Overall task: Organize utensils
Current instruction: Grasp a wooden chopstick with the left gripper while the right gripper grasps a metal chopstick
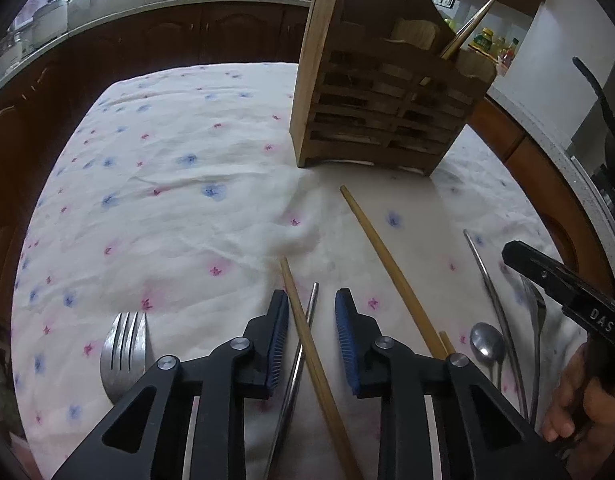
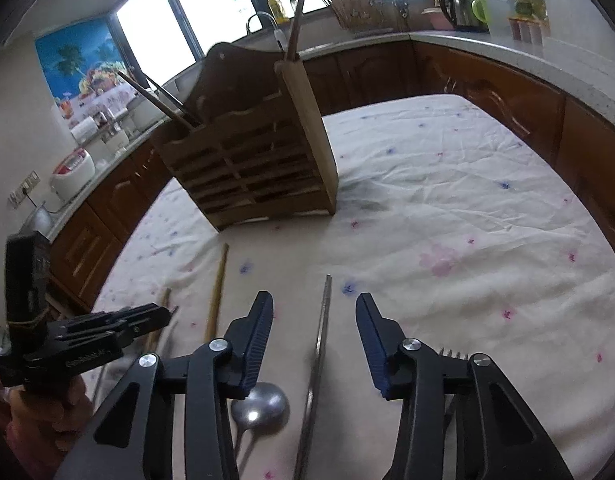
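Note:
A wooden slatted utensil holder [image 1: 383, 92] stands on the floral tablecloth [image 1: 167, 184]; it also shows in the right wrist view [image 2: 255, 156], with chopsticks sticking up from it. My left gripper [image 1: 311, 312] is open, its jaws either side of a wooden chopstick [image 1: 307, 344] crossed with a metal handle [image 1: 303, 340]. A second wooden chopstick [image 1: 387, 264] lies to the right. My right gripper [image 2: 314, 320] is open over a metal handle [image 2: 321, 340], with a spoon [image 2: 259, 404] beside it. It also shows in the left wrist view [image 1: 563, 284].
A fork [image 1: 125, 350] lies left of my left gripper. A spoon [image 1: 485, 344] and other metal utensils [image 1: 535, 320] lie at the right. Wooden cabinets [image 2: 487, 92] and counters surround the table. My left gripper appears in the right wrist view [image 2: 147, 316].

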{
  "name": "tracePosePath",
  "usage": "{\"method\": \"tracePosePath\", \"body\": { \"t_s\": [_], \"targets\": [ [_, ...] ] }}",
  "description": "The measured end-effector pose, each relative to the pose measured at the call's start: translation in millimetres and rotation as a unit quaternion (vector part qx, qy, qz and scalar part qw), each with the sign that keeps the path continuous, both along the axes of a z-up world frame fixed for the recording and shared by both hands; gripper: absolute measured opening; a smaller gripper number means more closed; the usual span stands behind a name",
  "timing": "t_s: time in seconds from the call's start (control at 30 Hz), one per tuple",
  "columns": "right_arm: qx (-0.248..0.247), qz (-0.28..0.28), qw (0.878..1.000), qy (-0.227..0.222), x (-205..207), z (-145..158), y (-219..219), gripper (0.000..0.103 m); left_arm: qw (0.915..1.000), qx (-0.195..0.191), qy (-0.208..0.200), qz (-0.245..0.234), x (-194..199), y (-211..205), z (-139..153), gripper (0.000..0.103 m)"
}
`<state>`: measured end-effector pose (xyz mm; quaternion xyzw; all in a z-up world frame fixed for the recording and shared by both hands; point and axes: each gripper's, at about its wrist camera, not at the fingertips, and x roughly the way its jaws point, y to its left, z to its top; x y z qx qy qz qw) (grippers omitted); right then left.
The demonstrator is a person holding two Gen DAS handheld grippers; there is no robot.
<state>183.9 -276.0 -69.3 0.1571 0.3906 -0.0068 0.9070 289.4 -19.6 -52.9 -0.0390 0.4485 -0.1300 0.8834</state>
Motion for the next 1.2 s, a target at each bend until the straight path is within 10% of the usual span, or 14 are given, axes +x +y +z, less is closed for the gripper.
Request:
{"method": "tracePosePath", "body": {
  "t_s": [0.6,0.67,1.2],
  "targets": [
    [-0.129,0.047,0.988,0.072,43.8,-18.4,31.3,0.018,1.0000,0.002,-0.004,-0.008,17.0,-4.1,-4.8,0.007],
    [-0.124,0.047,0.989,0.069,42.9,-17.6,30.6,0.006,0.9999,0.008,-0.004,-0.012,16.0,-3.5,-5.0,0.006],
    [-0.026,0.040,0.999,-0.007,10.8,33.9,15.7,0.003,0.9983,-0.043,-0.035,-0.015,-21.5,16.6,41.9,0.003]
  ]
}}
